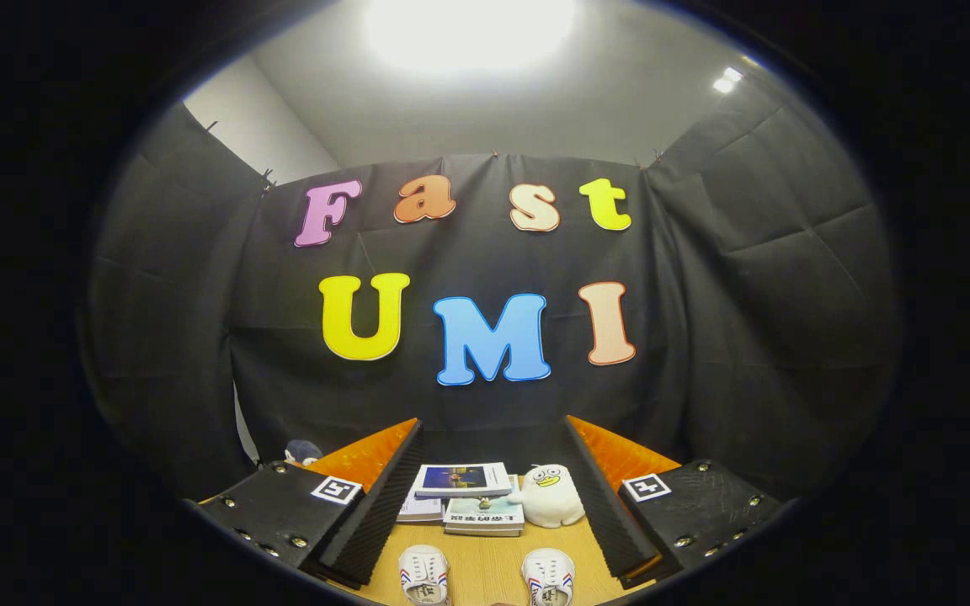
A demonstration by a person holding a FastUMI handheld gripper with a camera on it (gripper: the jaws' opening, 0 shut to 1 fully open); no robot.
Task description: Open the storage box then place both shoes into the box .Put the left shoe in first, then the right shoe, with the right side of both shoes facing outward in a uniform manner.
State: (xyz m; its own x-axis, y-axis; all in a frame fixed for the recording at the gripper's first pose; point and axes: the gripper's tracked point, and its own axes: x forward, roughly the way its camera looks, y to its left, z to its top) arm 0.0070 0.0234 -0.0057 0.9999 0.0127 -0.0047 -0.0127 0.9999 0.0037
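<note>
fingers (485, 513) spread apart, 2 shoes (424, 574) between, books (463, 479) beyond

**The gripper's two arms**

The gripper (489, 505) is showing two long fingers (375, 505) that are spreading wide apart. Each finger is wearing a ribbed pad on its inner side. Behind each finger a flat plate (270, 509) is sitting, dotted with small round shiny screws. Each plate is carrying a small square white sticker (336, 489) with a blocky dark pattern on it.
</note>
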